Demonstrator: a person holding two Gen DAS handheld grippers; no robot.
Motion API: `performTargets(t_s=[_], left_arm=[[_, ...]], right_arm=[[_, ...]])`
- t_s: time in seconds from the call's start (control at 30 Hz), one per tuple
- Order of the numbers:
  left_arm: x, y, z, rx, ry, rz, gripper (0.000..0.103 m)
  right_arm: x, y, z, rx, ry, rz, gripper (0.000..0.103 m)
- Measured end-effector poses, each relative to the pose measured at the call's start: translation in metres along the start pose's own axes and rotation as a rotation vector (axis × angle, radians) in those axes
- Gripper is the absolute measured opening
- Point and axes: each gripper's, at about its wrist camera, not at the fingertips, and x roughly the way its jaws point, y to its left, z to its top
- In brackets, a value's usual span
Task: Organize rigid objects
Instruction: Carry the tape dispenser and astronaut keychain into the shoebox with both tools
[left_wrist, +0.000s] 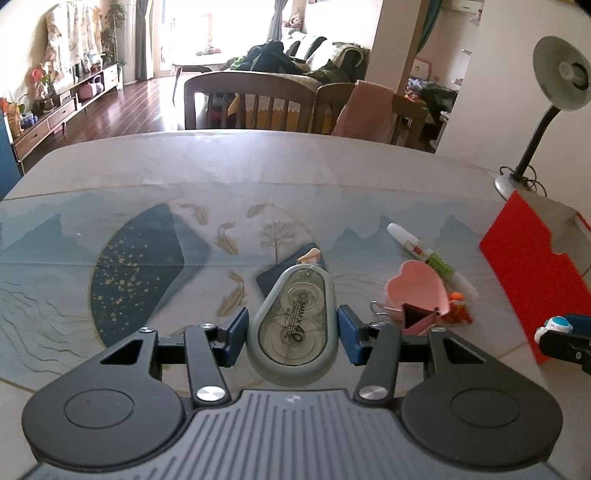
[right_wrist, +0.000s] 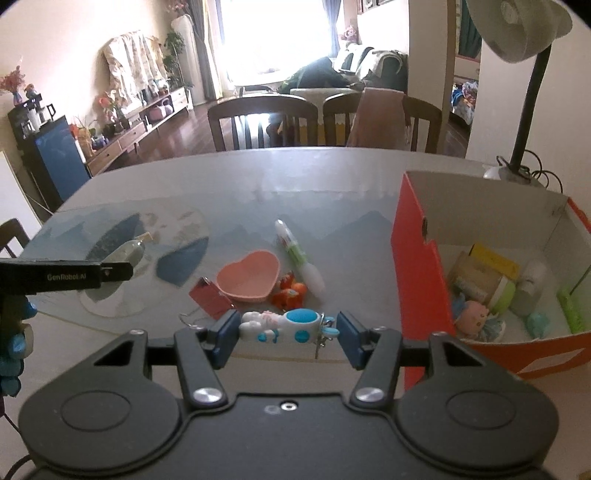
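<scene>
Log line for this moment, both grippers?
left gripper: shut on correction tape | right gripper: shut on rabbit keychain | red box: open, partly filled

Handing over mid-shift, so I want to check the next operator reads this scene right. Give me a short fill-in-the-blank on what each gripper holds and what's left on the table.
1. The left gripper holds a correction ____ dispenser.
2. The right gripper holds a white and ____ rabbit-shaped toy.
3. The pink dish on the table is shaped like a ____.
4. Sorted items lie inside the ____ box at the right.

Missing words: tape; blue; heart; red
</scene>
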Motion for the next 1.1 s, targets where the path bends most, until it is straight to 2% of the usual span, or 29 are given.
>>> performTargets(t_s=[0.23,0.57,1.1], left_arm=[[-0.034,-0.015,0.012,0.007,-0.009,-0.022,0.051],[-0.070,-0.058,0.027,0.068,-0.033,-0.078,0.051],[-0.069,-0.153,0.048,0.156,-0.041,-0.189,0.051]], right_arm=[[-0.027,-0.004,0.011,0.021,-0.044,0.015,0.056],[-0.059,-0.028,0.021,0.039,-0.102,0.013,0.056],[-0.077,-0.105,0.019,0.098,-0.146,-0.040,0.056]])
